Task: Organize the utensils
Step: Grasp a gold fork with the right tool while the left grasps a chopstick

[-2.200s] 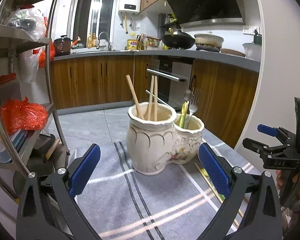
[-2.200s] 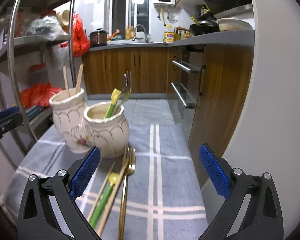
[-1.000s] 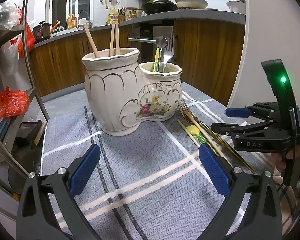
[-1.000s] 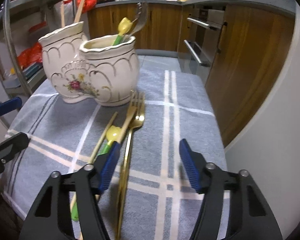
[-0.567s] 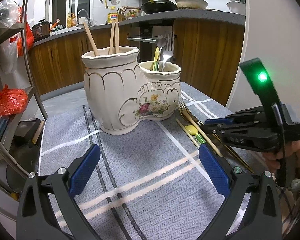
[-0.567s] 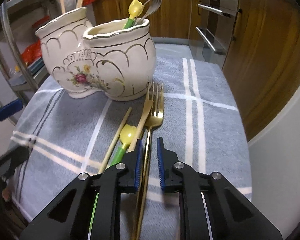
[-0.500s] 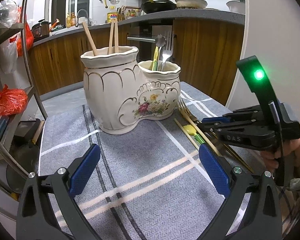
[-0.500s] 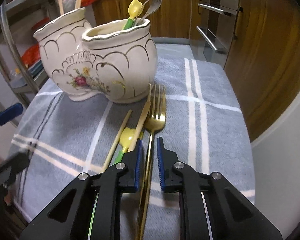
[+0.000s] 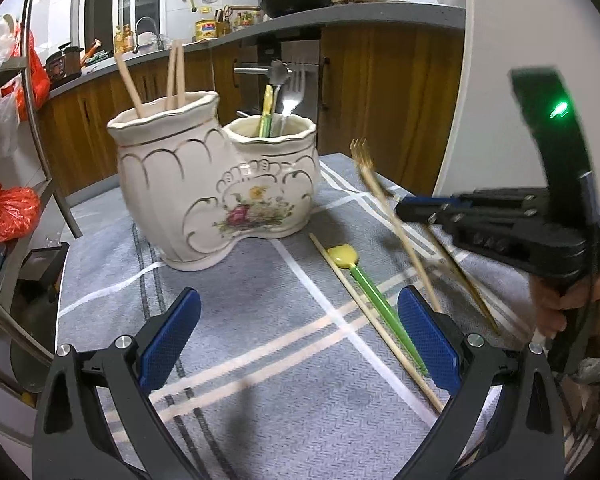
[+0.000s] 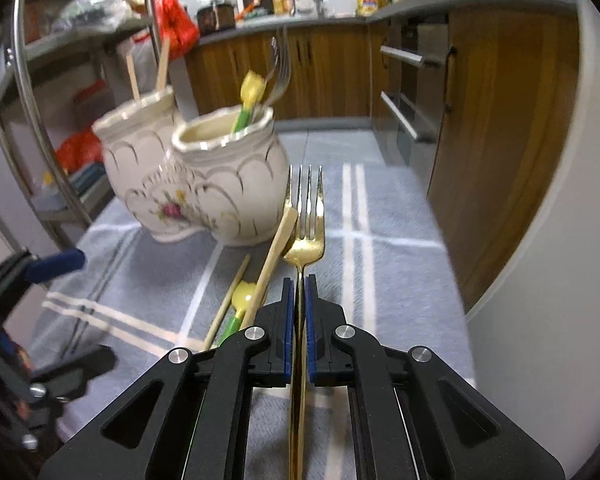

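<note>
A cream twin-pot holder (image 9: pixel 216 196) stands on the grey striped cloth (image 9: pixel 260 380). Its bigger pot holds chopsticks (image 9: pixel 174 76); the smaller one holds a green-handled spoon and a silver fork (image 9: pixel 290 96). My right gripper (image 10: pixel 299 312) is closing tight on the handle of a gold fork (image 10: pixel 307 236), pads pressing it, tines pointing away towards the holder (image 10: pixel 204 184). In the left wrist view that fork (image 9: pixel 374 184) is blurred and lifted off the cloth. A green-handled yellow spoon (image 9: pixel 360 276) and a chopstick (image 9: pixel 372 320) lie flat. My left gripper (image 9: pixel 300 340) hangs open over the cloth, nothing in it.
A metal rack with red bags (image 9: pixel 4 216) stands to the left. Wooden cabinets and an oven (image 9: pixel 380 80) are behind, a white wall (image 10: pixel 540 240) at the cloth's right edge. Another chopstick (image 10: pixel 274 256) leans beside the held fork.
The right gripper's jaws went from wide to shut on the gold fork, and the fork has come up off the cloth. The left gripper has drawn a little nearer the holder.
</note>
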Demonstrator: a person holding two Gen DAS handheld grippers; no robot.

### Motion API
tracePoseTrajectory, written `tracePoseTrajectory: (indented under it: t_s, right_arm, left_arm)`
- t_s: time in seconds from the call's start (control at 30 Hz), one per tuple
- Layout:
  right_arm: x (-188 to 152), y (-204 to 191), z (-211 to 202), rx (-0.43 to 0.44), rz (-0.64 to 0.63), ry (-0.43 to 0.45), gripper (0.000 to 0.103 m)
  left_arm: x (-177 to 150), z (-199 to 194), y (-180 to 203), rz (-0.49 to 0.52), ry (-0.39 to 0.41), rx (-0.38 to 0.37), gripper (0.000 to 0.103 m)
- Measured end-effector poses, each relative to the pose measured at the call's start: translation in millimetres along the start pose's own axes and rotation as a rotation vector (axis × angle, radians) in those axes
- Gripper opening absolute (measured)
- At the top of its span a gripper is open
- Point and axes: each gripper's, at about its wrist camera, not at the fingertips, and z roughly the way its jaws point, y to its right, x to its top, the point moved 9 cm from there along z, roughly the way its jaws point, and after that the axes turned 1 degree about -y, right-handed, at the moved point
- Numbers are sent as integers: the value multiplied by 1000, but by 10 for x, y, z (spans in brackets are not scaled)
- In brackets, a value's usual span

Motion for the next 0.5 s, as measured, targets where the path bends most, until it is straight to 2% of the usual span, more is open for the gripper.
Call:
tracePoseTrajectory:
  t_s: [0.27,0.5]
  right_arm:
    - [216,106,-449,-15,1,193,6]
    - [418,178,-511,-51,10,274,6]
  left_arm:
    - [-43,38,44,-2,-17,9,97]
    - [-108,154,38,-13,-63,20,97]
